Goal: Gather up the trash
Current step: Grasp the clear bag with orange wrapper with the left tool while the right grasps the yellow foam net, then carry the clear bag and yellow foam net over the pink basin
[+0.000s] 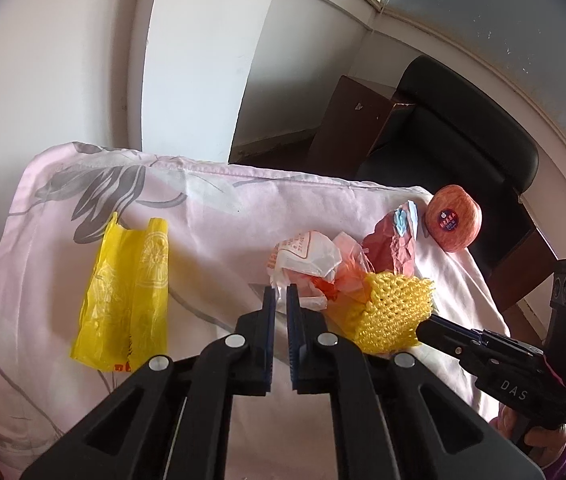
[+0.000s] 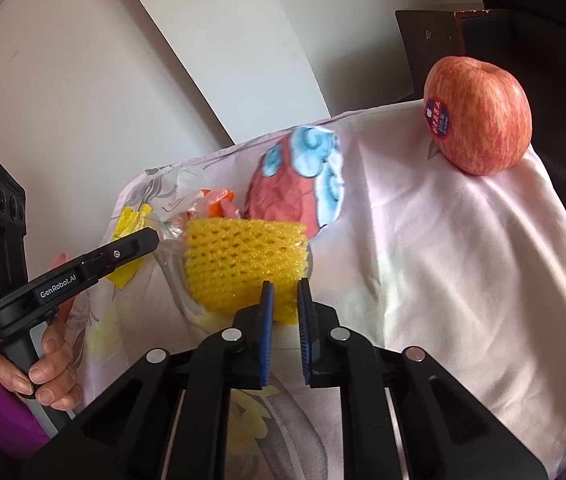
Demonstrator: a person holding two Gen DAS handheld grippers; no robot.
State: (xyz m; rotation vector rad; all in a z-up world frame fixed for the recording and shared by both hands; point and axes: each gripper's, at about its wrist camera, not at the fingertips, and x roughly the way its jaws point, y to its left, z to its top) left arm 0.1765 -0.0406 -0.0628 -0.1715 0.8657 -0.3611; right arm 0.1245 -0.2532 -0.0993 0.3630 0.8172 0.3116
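Note:
Trash lies on a pink floral cloth (image 1: pixel 223 208). A flat yellow plastic bag (image 1: pixel 123 300) lies at the left. A crumpled clear and orange wrapper (image 1: pixel 307 260) sits in the middle. A yellow foam fruit net (image 1: pixel 395 308) (image 2: pixel 243 260) lies beside it. A red paper with blue clouds (image 1: pixel 395 244) (image 2: pixel 299 180) lies behind. My left gripper (image 1: pixel 281 292) has its jaws nearly closed on the wrapper's edge. My right gripper (image 2: pixel 283 288) has its jaws narrowly apart at the net's near edge; whether it pinches the net is unclear.
A red apple (image 1: pixel 453 222) (image 2: pixel 479 116) with a sticker stands at the cloth's far right corner. A black chair (image 1: pixel 463 120) and a brown wooden board (image 1: pixel 351 128) stand behind. White walls lie beyond. The cloth's edge drops off at the right.

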